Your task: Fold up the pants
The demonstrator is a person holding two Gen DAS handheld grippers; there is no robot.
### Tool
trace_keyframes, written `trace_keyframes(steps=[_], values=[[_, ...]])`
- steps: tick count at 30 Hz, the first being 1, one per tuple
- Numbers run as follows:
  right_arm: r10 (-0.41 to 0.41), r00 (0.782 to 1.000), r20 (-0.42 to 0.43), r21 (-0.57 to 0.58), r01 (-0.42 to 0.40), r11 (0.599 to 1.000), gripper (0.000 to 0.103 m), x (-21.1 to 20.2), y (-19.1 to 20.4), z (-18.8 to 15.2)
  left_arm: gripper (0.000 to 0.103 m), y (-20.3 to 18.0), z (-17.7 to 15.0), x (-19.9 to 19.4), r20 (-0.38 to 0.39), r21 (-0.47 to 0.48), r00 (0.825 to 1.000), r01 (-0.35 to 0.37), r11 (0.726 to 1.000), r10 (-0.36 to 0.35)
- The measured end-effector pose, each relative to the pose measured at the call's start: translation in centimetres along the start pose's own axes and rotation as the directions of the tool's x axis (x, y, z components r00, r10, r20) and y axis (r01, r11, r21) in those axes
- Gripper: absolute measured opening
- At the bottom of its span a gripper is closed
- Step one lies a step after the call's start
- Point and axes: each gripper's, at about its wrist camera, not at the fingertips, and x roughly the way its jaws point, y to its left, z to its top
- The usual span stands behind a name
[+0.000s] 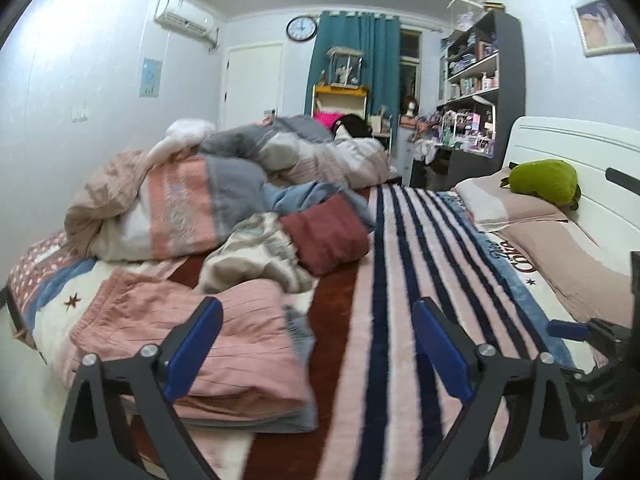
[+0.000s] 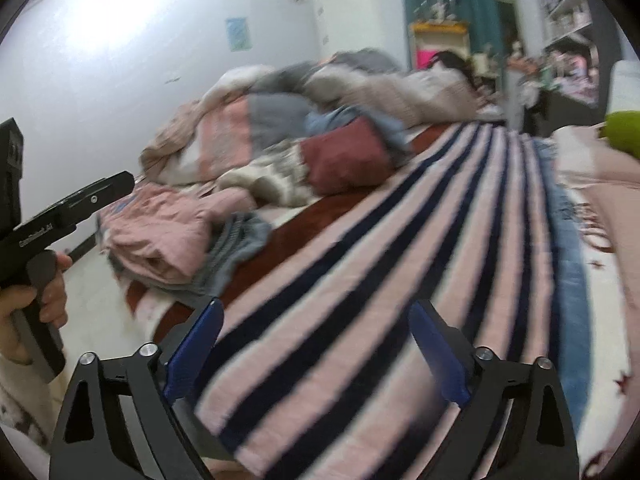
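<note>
Over the striped blanket (image 2: pixel 360 280) beside folded pink pants (image 1: pixel 224 352), both grippers' jaws are spread, empty.

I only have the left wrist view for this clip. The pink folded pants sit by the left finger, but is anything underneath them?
Observer: Yes. From the right wrist view, a grey knit garment sticks out from under the pink pants.
Operator: Is the right gripper holding anything?
Observer: No. The right gripper is open, with only the striped blanket showing between its fingers.
Operator: Who holds the left gripper?
Observer: A bare hand grips its black handle at the left edge; a cream knit sleeve shows below.
</note>
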Motion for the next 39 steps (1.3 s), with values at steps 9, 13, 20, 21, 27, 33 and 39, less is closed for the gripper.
trace_keyframes(steps=[9, 13, 20, 21, 27, 33, 39], values=[[-0.182, 0.964, 0.197, -0.034, 0.192, 0.981, 0.102, -7.5, -4.1, -1.9, 0.100, -8.4, -0.5, -1.3, 0.073, 0.043, 0.997, -0.014, 0.999, 0.011], [-0.209, 0.948, 0.242, -0.041, 0.225, 0.973, 0.102, -9.1, -5.1, -2.4, 0.101, -9.9, -0.8, -1.3, 0.063, 0.042, 0.998, 0.002, 0.999, -0.005], [-0.200, 0.942, 0.270, -0.008, 0.210, 0.978, 0.102, -10.4, -6.3, -2.7, 0.101, -11.2, -0.8, -1.3, 0.064, 0.047, 0.998, -0.004, 0.999, 0.001], [-0.201, 0.941, 0.272, -0.003, 0.210, 0.978, 0.102, -10.6, -6.6, -2.8, 0.101, -11.3, -0.7, -1.4, 0.067, 0.046, 0.998, -0.004, 0.999, 0.001], [-0.209, 0.938, 0.277, 0.014, 0.213, 0.977, 0.102, -10.9, -7.0, -2.8, 0.101, -11.2, -0.6, -1.4, 0.068, 0.041, 0.998, 0.001, 0.999, -0.004], [-0.210, 0.936, 0.284, 0.022, 0.213, 0.977, 0.102, -11.3, -7.1, -2.9, 0.101, -11.1, -0.6, -1.4, 0.067, 0.037, 0.998, 0.001, 0.999, -0.003], [-0.208, 0.936, 0.286, 0.023, 0.210, 0.977, 0.102, -11.5, -7.3, -2.8, 0.101, -10.7, -0.5, -1.2, 0.074, 0.042, 0.997, 0.000, 0.999, -0.003]])
